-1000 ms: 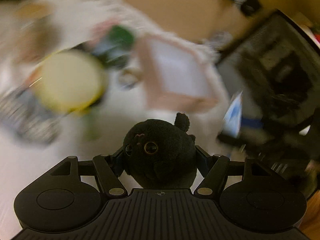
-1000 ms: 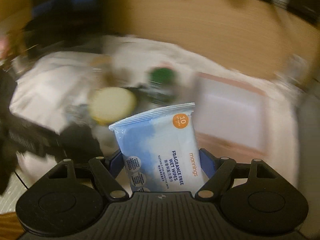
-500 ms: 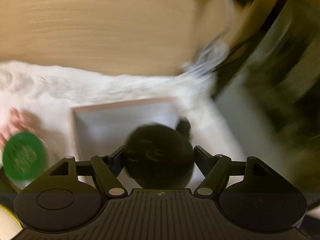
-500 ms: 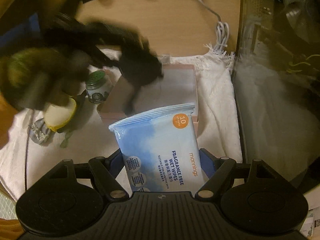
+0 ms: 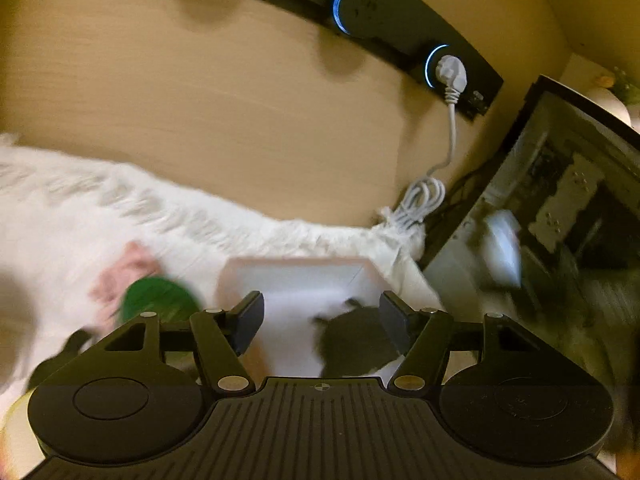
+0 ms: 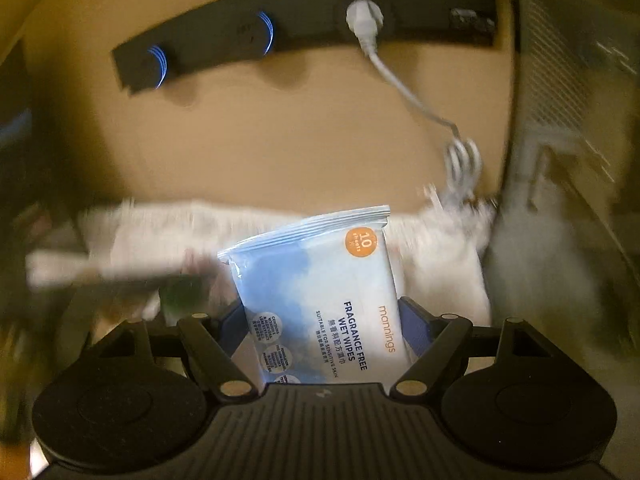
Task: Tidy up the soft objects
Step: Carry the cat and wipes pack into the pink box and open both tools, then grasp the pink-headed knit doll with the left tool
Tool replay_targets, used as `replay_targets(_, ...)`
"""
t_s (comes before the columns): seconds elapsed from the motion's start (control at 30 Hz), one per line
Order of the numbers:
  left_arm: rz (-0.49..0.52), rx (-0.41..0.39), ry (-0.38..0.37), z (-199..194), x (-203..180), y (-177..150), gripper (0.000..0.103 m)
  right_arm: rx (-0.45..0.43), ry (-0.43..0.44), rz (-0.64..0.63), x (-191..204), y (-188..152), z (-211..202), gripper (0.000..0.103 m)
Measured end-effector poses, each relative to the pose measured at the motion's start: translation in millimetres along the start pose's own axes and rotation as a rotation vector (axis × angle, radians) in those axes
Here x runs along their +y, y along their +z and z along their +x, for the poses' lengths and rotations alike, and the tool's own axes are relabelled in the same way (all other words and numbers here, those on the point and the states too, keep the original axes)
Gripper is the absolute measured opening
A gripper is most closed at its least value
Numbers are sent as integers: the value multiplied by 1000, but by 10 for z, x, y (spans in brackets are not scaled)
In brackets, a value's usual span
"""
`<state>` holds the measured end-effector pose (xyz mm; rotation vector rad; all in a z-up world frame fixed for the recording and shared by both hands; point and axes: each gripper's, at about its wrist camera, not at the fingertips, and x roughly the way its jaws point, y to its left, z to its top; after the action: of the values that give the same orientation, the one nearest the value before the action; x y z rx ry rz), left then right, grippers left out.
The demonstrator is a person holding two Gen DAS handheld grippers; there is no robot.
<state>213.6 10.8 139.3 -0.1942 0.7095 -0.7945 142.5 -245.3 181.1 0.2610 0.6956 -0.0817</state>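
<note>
In the left wrist view my left gripper (image 5: 322,316) is open above a shallow pink-rimmed tray (image 5: 296,266). A black plush toy (image 5: 354,342) lies in the tray below and toward the right finger, free of the jaws. In the right wrist view my right gripper (image 6: 320,320) is shut on a blue and white pack of wet wipes (image 6: 320,292), held upright above the white cloth (image 6: 440,276). The tray is hidden behind the pack there.
A white fringed cloth (image 5: 100,208) covers the wooden desk. A green-lidded jar (image 5: 160,300) and a pink soft thing (image 5: 120,276) lie left of the tray. A glass-sided computer case (image 5: 560,220) stands at the right. A power strip (image 5: 360,12) and white cable (image 5: 424,196) lie behind.
My left gripper opened and let the black plush toy go into the tray. My right gripper with the wipes pack swung toward the desk's back.
</note>
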Motion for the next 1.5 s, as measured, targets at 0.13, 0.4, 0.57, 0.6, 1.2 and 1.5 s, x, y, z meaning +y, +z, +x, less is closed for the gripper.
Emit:
replay_targets(0.13, -14, 18, 73, -406, 250, -293, 69, 95, -34, -8, 133, 206, 614, 79)
replay_targets(0.4, -136, 63, 306, -1009, 938, -963, 69, 130, -117, -51, 340, -164, 967, 81)
replay_targets(0.57, -233, 10, 443, -1463, 1290, -1145, 69, 23, -105, -38, 306, -412, 663, 84)
replay_targets(0.6, -248, 2, 463, -1535, 1340, -1164, 69, 12, -107, -31, 293, -447, 610, 85)
replay_targets(1.2, -12, 32, 338, -1405, 1366, -1073, 69, 45, 78, -299, 1515, -1418, 434, 86)
replay_targets(1.5, 151, 209, 351, -677, 1526, -1035, 71, 88, 143, -367, 1808, -1541, 514, 86)
